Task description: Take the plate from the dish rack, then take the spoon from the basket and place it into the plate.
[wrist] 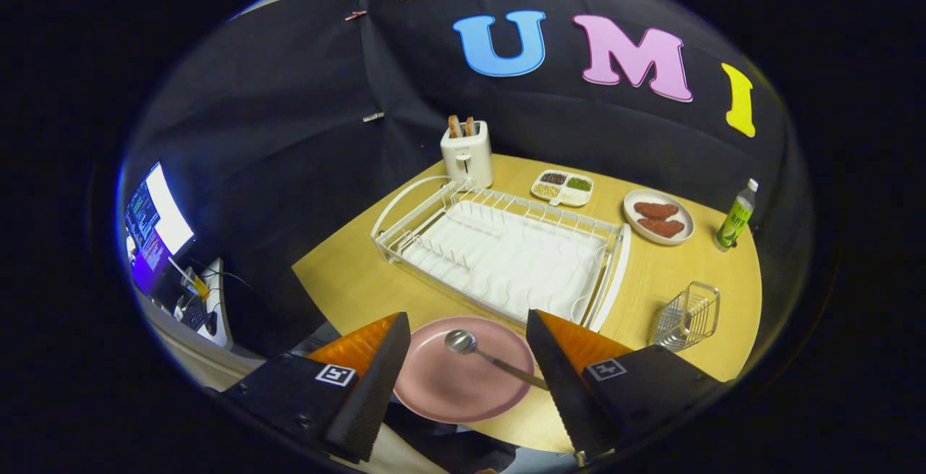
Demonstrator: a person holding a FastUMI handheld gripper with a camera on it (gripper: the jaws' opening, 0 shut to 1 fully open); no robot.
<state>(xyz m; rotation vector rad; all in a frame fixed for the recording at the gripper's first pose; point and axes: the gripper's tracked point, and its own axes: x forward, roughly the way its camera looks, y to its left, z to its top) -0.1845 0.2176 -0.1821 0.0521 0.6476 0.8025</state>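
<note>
Two fingers of the gripper (pixel 466 326) stand wide apart, holding nothing. Between them lies the pink plate (pixel 463 387) on the wooden counter (pixel 347 278), with the spoon (pixel 486 355) resting in it, bowl up and handle running toward the right finger. Just beyond the plate sits the white dish rack (pixel 506 250). The wire basket (pixel 687 315) stands to its right. Farther back are a toaster (pixel 467 153), a divided tray (pixel 563 187), a dish of food (pixel 658 216) and a green bottle (pixel 736 217).
</note>
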